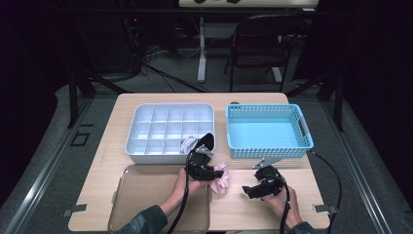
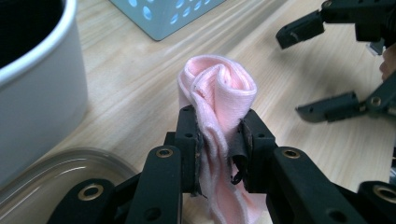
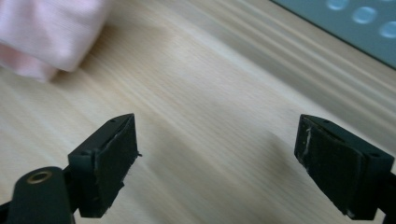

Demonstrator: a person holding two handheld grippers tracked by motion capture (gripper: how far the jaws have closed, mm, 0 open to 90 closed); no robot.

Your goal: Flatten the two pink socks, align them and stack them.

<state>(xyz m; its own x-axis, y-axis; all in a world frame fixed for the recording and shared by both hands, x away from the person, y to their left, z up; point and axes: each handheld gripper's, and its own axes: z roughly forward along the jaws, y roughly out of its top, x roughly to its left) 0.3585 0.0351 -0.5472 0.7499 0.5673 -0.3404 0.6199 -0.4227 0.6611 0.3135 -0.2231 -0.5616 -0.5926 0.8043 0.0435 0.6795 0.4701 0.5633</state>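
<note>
A rolled pink cloth (image 2: 219,93) is pinched between the jaws of my left gripper (image 2: 219,149), which is shut on it just above the wooden table. In the high view the pink cloth (image 1: 221,178) sits beside my left gripper (image 1: 210,174), in front of the white divided box (image 1: 170,127). My right gripper (image 1: 249,191) hovers open to the right of the cloth, its jaws wide apart over bare wood (image 3: 215,154). The cloth's edge (image 3: 51,32) lies at the upper left of the right gripper view.
A grey cloth (image 1: 188,144) rests in a front compartment of the white box. A blue perforated basket (image 1: 268,130) stands empty at the right. A clear tray (image 1: 146,195) lies at the front left. A chair (image 1: 258,46) stands beyond the table.
</note>
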